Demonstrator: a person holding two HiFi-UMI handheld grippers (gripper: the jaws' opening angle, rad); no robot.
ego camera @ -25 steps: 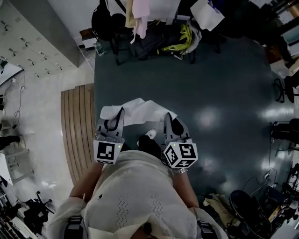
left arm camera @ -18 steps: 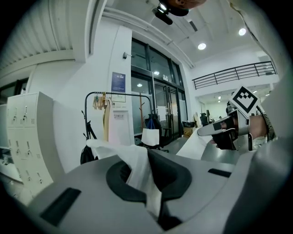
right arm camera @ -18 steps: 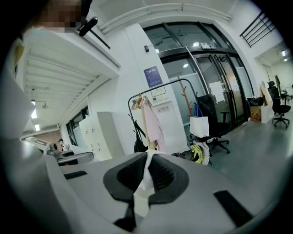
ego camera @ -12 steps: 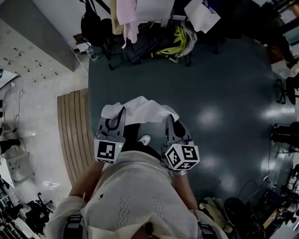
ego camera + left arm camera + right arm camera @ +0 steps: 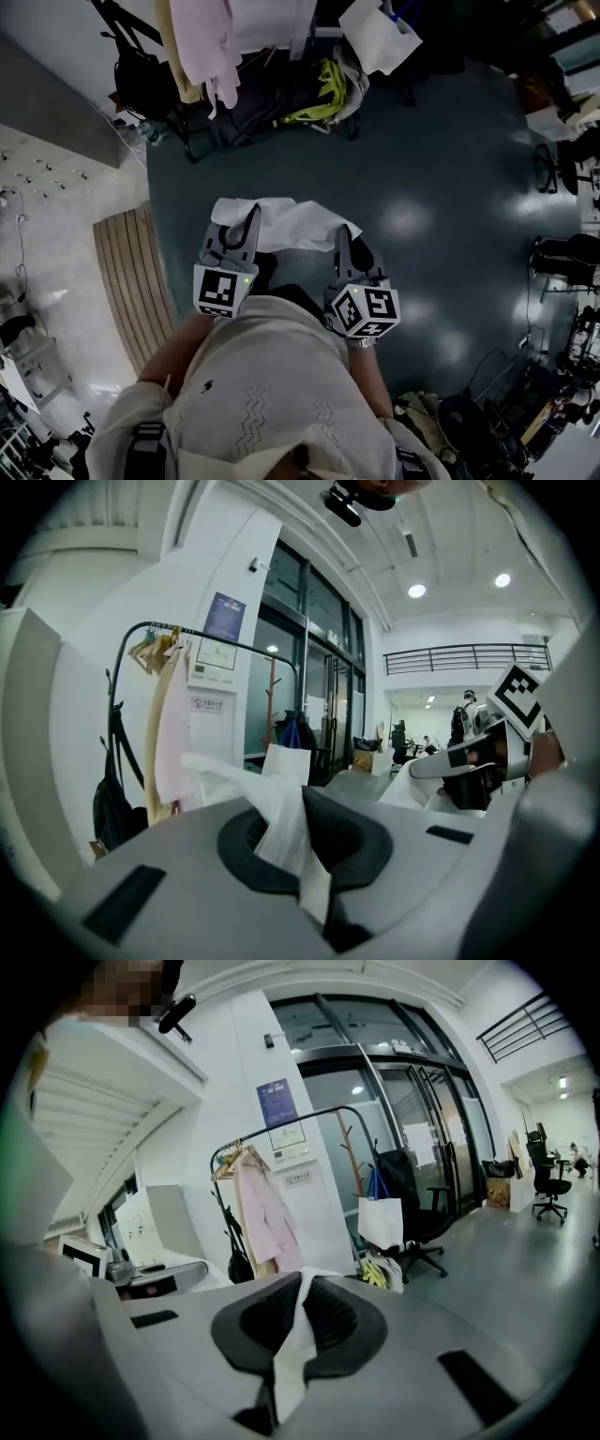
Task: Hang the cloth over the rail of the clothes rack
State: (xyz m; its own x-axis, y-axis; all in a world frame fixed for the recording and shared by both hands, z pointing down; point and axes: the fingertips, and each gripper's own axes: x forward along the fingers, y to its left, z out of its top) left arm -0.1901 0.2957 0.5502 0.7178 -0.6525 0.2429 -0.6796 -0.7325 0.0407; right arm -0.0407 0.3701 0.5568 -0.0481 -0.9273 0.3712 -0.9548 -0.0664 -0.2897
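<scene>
Shut on a fold each, the left gripper [image 5: 242, 225] and right gripper [image 5: 349, 248] are holding the white cloth [image 5: 292, 225] stretched between them. It is probably light and floppy, so edge grips suit it. The clothes rack [image 5: 281, 1121] is standing ahead.

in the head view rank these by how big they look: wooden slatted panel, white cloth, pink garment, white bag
1. wooden slatted panel
2. white cloth, though it is nearer the camera
3. pink garment and white bag: these look alike, and both are cut off by the top edge
</scene>
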